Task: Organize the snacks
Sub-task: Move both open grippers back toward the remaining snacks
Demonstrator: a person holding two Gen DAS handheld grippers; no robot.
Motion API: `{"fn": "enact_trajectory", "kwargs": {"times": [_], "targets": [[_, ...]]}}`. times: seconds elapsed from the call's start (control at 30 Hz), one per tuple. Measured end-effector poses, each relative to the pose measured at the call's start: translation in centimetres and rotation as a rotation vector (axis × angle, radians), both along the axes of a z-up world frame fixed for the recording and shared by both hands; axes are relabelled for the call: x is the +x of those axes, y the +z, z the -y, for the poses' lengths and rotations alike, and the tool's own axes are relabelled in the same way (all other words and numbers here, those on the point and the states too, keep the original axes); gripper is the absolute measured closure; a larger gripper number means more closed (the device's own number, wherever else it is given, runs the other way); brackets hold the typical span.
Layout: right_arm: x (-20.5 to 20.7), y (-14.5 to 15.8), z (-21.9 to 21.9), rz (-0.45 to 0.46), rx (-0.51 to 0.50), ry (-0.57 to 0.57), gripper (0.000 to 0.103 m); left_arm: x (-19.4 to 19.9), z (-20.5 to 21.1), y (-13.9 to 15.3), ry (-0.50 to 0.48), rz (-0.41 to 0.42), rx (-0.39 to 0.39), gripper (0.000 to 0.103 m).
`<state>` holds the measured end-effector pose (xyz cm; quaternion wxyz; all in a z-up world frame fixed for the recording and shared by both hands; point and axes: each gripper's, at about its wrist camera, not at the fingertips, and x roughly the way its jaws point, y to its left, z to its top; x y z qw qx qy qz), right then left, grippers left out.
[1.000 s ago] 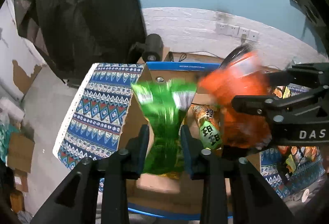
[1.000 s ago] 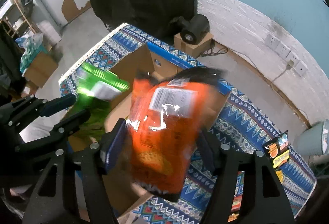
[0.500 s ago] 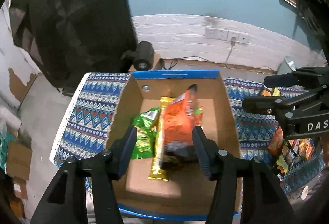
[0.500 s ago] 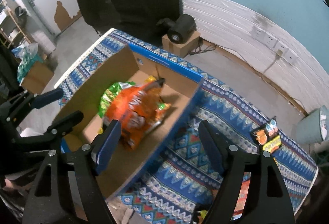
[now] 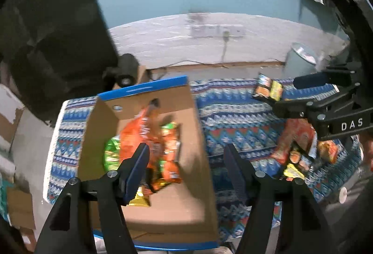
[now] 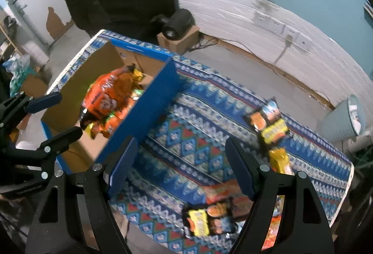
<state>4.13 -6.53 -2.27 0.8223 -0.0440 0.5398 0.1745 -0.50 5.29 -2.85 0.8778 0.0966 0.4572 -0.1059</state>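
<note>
Nearest, the left claw [image 5: 186,158] stands open with nothing between its pads; its jaws have just been opening, and the green packet [image 5: 111,154] it gripped a second ago now lies in the cardboard box [image 5: 149,212]. The right claw [image 6: 179,160] also stands wide and empty, its jaws having opened further over the same second. It hangs over the patterned cloth on the bench [image 6: 186,135], just right of the box's blue side wall.

In the box, the large orange bag [image 5: 136,135] released by the right claw rests tilted across the middle of the pile, the green packet showing at its left edge. A smaller orange packet [image 5: 171,156] and a gold packet [image 5: 139,199] lie against it on the right and near sides. The near part of the box floor is bare.

To the right, loose snacks [image 6: 207,216] remain on the cloth near the right claw, with a dark and yellow packet [image 6: 268,121] farther off. Beyond the bench a pale bin [image 6: 342,119] stands at far right, and a black camera [image 6: 177,23] sits on a small carton against the white wall.

Finding: two packets are now stowed. Both claws are free, and the task is judged incomplete while packets lie on the cloth. The next pick appears to lie on the right.
</note>
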Motion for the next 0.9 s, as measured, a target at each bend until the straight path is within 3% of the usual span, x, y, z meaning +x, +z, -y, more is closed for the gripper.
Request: {"fn": "enact_trajectory", "kwargs": {"times": [0.27,0.9], "targets": [[-1.6,-0.4,5.7,-0.012,-0.006,-0.084,0.023,-0.9,4.9,-0.8,-0.096,-0.008,0.044,0.032],[-6.5,-2.8,15.9,-0.056,-0.013,-0.241,0.022,-1.6,13.4,-3.4,-0.256,-0.091,0.052,0.032]]}}
